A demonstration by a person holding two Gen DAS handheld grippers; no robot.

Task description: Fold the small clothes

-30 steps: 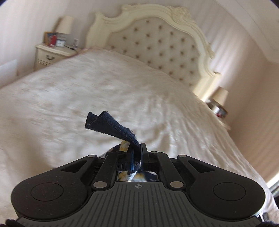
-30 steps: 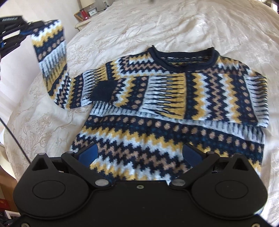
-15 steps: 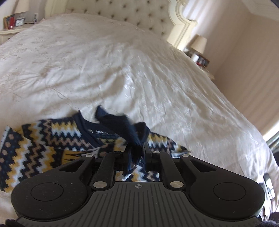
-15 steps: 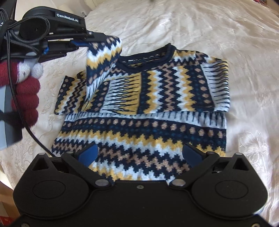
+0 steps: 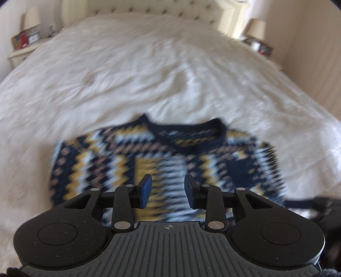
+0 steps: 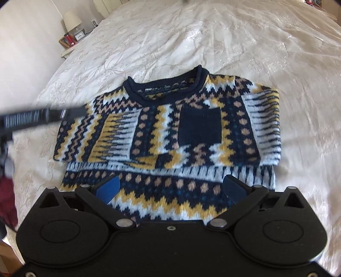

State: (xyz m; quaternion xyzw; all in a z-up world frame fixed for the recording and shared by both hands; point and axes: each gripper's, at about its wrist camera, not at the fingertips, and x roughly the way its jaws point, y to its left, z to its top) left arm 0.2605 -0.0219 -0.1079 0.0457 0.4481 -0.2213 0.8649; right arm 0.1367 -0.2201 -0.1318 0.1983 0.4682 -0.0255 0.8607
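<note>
Lying flat on the bed [image 6: 245, 42]: sweater [image 6: 166, 132], collar [image 6: 166, 85] toward the headboard [image 5: 149, 8], both sleeves folded in across the chest, a navy cuff [image 6: 200, 125] sitting on the right half of the chest.

Hovering over the sweater's chest: left claw [image 5: 167, 192], jaws having just been parting, blue pads a short way apart, nothing between them, only knit showing below. Appearing in the right wrist view as a blurred dark bar [image 6: 42, 116] reaching in from the left edge toward the sweater's shoulder.

Hanging over the hem band: right claw [image 6: 170, 189], jaws spread wide, gripping nothing, fingers [image 6: 107, 188] standing clear above the zigzag stripes.

Showing at the left edge of the right wrist view: a red knitted glove [image 6: 7, 200], blurred.

Standing beside the bed on a nightstand [image 6: 68, 50]: lamp [image 6: 72, 20], clock and small red items. Standing at the other side: second lamp [image 5: 254, 27].
</note>
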